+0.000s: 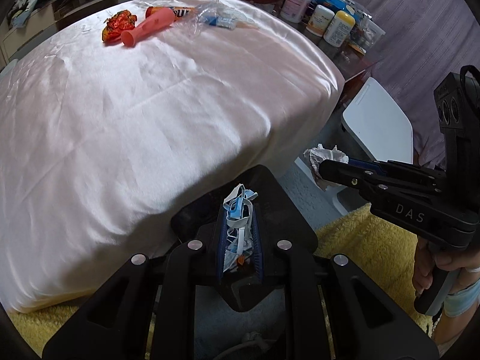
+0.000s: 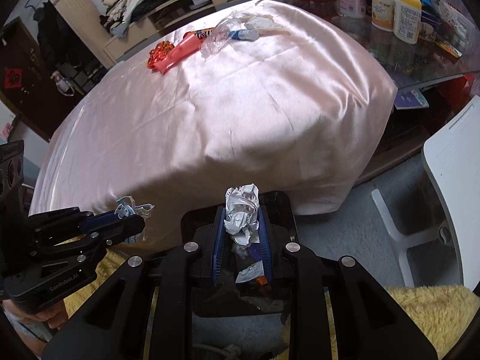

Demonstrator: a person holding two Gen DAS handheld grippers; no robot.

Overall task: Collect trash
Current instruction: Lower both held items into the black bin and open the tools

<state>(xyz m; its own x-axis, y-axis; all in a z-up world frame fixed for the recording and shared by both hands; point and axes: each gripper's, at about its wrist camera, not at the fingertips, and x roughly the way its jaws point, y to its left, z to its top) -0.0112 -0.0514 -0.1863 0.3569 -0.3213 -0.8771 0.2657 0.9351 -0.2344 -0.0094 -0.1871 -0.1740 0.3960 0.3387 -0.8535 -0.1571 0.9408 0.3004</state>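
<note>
My left gripper (image 1: 239, 210) is shut on a crumpled blue and white face mask (image 1: 240, 207), held over a black bin (image 1: 270, 186) below the table's near edge. It also shows in the right wrist view (image 2: 129, 213) with the mask (image 2: 132, 205). My right gripper (image 2: 241, 210) is shut on a crumpled white paper ball (image 2: 243, 210) above the same bin (image 2: 279, 207); it shows in the left wrist view (image 1: 324, 165) with the paper (image 1: 321, 156). On the far side of the pink tablecloth (image 1: 150, 105) lie an orange foil wrapper (image 1: 118, 24), a pink balloon (image 1: 150, 27) and clear plastic film (image 1: 207, 15).
Bottles and snack packs (image 1: 330, 15) crowd a glass table at the back right. A white stool (image 2: 450, 165) stands to the right. A yellow fluffy rug (image 1: 360, 249) covers the floor near the bin. Shelves with clothes (image 2: 129, 3) stand behind the table.
</note>
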